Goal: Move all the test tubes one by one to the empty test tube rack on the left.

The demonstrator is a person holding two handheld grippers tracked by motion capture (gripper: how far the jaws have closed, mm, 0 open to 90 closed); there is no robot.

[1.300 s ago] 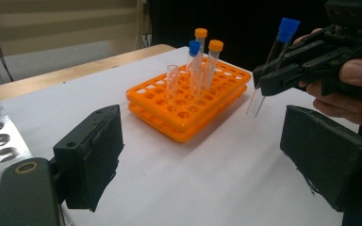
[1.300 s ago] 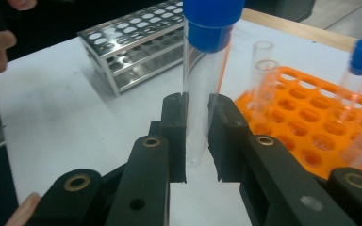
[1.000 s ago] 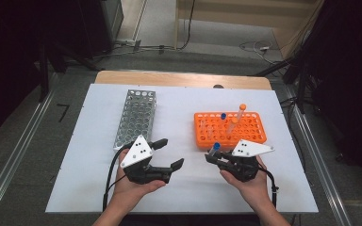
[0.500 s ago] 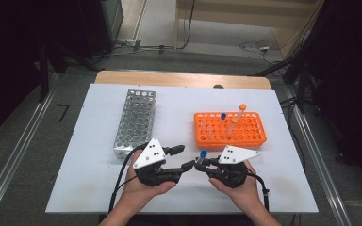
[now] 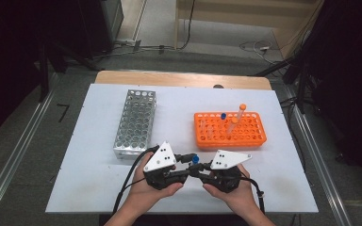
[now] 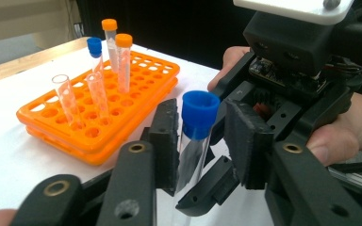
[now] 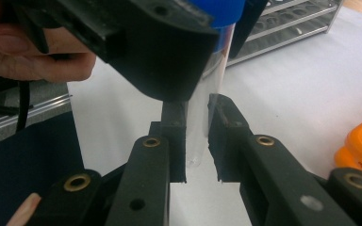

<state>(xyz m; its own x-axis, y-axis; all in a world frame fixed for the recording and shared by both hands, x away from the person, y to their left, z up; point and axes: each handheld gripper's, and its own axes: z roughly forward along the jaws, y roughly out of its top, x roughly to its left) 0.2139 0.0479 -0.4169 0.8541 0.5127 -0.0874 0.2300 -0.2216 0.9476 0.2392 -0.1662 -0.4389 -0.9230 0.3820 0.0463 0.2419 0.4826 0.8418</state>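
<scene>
Blue-capped tube between two grippers

My right gripper (image 7: 198, 141) pinches the blue-capped tube (image 6: 194, 136) low on its glass, near the table's front edge. My left gripper (image 6: 202, 141) has just been closing around its upper part, pads not clearly touching.

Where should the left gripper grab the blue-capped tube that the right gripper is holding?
On the clear wall just under the blue cap, jaws coming level from either side. The tube stands upright and the right gripper clamps its lower end, so the top is free. The left gripper has just been closing its jaws with the tube between them.
</scene>
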